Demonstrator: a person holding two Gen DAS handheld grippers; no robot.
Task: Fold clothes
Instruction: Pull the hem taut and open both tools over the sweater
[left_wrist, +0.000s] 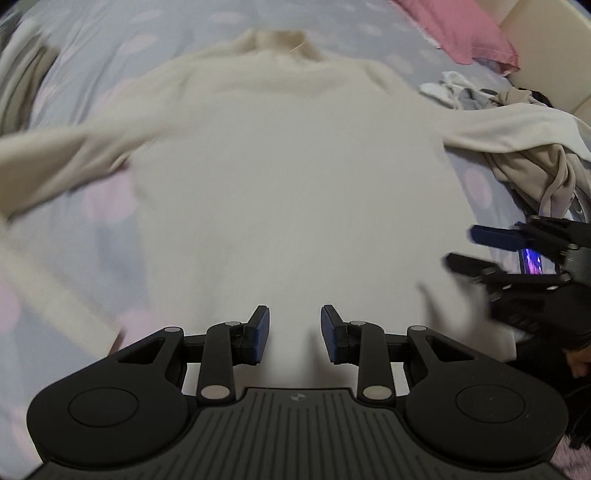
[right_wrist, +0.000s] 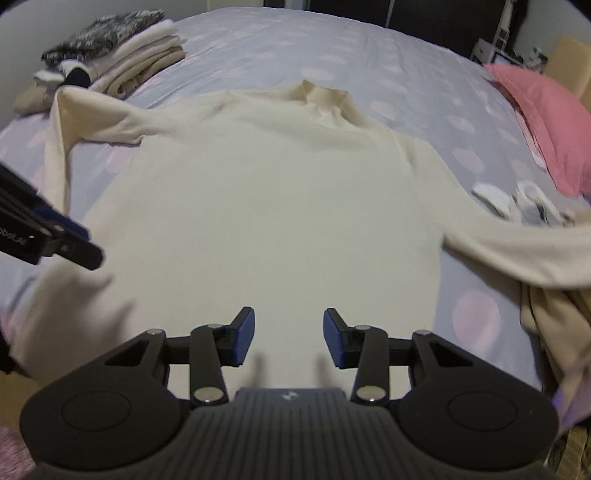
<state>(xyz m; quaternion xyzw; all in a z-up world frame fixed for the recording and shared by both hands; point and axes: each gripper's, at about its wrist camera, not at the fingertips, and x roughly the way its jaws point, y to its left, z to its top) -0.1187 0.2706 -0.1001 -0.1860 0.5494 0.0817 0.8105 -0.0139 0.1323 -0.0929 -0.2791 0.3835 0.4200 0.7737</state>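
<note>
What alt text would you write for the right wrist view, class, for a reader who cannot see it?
A cream sweater lies spread flat on a dotted bedsheet, collar away from the camera, sleeves out to both sides. The right hand-held gripper hangs open and empty above its hem. Folded clothes sit far left, a pink pillow at right.

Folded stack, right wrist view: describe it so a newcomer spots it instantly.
Start at the bed, spotted lilac sheet. Go to its far-left corner, beyond the spread cream sweater. The folded stack sits there, the only neat pile, topped by a dark speckled knit.
</note>
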